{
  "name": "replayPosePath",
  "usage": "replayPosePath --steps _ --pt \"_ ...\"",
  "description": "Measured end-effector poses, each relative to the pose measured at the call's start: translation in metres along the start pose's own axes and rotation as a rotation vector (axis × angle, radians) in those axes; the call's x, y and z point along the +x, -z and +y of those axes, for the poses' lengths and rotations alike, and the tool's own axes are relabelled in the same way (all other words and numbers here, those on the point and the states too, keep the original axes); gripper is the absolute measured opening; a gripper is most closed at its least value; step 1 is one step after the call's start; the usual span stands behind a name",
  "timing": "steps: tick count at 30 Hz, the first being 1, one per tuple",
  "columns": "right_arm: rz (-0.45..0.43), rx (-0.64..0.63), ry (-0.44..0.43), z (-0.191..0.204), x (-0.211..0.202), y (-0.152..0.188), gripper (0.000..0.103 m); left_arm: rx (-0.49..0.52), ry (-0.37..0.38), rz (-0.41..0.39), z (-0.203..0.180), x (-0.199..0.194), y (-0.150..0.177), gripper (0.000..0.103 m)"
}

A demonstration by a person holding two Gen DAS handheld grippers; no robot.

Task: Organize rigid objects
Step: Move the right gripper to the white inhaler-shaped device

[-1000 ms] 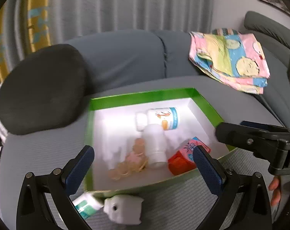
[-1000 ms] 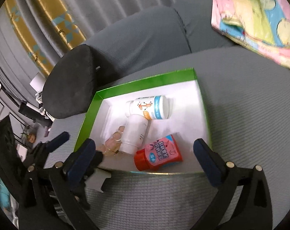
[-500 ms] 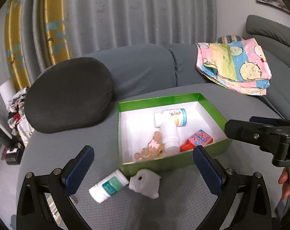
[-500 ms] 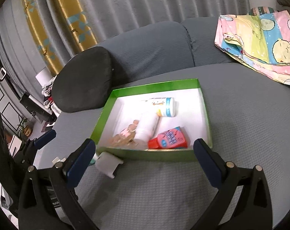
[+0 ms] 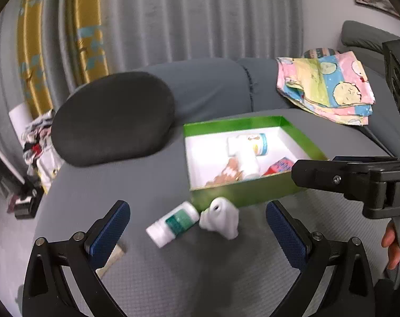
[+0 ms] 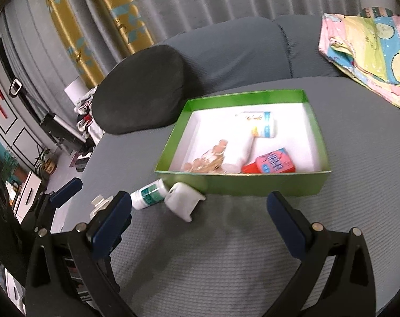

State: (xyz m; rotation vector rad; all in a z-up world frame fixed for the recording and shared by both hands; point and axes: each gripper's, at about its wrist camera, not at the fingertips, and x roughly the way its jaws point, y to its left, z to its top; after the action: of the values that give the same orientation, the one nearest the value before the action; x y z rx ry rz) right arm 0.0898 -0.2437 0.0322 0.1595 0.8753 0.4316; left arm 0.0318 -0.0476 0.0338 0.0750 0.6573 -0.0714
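Observation:
A green box [image 5: 242,196] with a white inside lies on the grey sofa seat. It holds a blue-labelled white bottle [image 5: 254,144], a plain white bottle [image 5: 246,163], a red pack [image 5: 279,166] and tan beads [image 5: 222,175]. In front of its near left corner lie a green-labelled white bottle [image 5: 173,223] and a white animal-shaped figure [image 5: 222,219]. My left gripper [image 5: 197,227] is open and empty, held short of these two. My right gripper [image 6: 198,219] is also open and empty, facing the same figure [image 6: 184,203], bottle [image 6: 148,194] and box [image 6: 252,186].
A black cushion [image 5: 112,117] leans on the sofa back, left of the box. A folded pastel cloth [image 5: 326,87] lies at the back right. A small pale piece [image 6: 101,203] rests by the left gripper. A hand [image 5: 391,245] shows at the right edge.
Both grippers have drawn back from the box, which now looks smaller and farther off. The green-labelled bottle and white figure have come fully into view ahead of the fingers.

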Motion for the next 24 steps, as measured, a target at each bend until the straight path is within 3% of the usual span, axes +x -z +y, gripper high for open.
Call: replayPosePath --steps 11,24 --pt "0.062 -0.015 -0.016 0.02 0.025 0.01 0.102 -0.071 0.005 0.065 0.03 0.014 0.027 0.102" --pt "0.271 0.044 -0.112 0.024 0.091 0.043 0.102 -0.156 0.162 0.201 0.075 0.049 0.082 0.102"
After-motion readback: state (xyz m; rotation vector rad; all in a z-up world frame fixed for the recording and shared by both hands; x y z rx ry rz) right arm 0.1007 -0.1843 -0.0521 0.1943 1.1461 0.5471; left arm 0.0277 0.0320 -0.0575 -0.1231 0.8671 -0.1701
